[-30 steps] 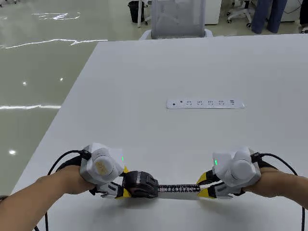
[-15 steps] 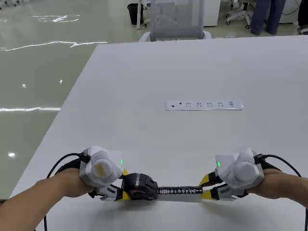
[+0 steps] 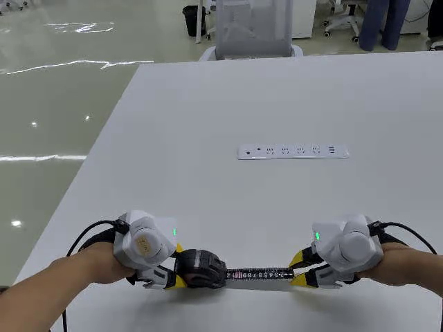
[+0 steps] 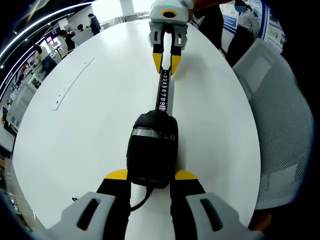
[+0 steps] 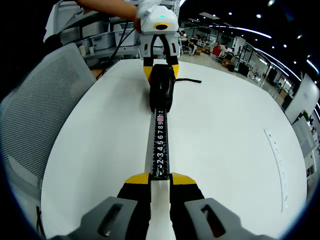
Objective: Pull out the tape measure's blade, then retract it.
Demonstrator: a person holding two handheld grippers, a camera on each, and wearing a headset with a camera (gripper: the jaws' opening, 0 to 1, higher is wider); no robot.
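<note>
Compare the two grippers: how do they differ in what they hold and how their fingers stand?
The left gripper clamps the tape measure's black case; the right gripper pinches the end of the blade. The left gripper's fingers are spread around the case; the right gripper's are nearly together. Both have yellow tips and face each other.

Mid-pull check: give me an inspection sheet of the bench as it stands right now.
Surface: white table, plain top.
Job's things: black tape measure near the front edge; blade drawn out partway, numbers up, running straight to the right gripper.
Clutter: white power strip lying mid-table, apart from the work.
Grippers: left gripper shut on the tape measure; right gripper shut on the blade's end.
Cables: a black cable loops back from each gripper along the forearm.
Surroundings: grey mesh chair at the table's far edge; glossy floor to the left.
</note>
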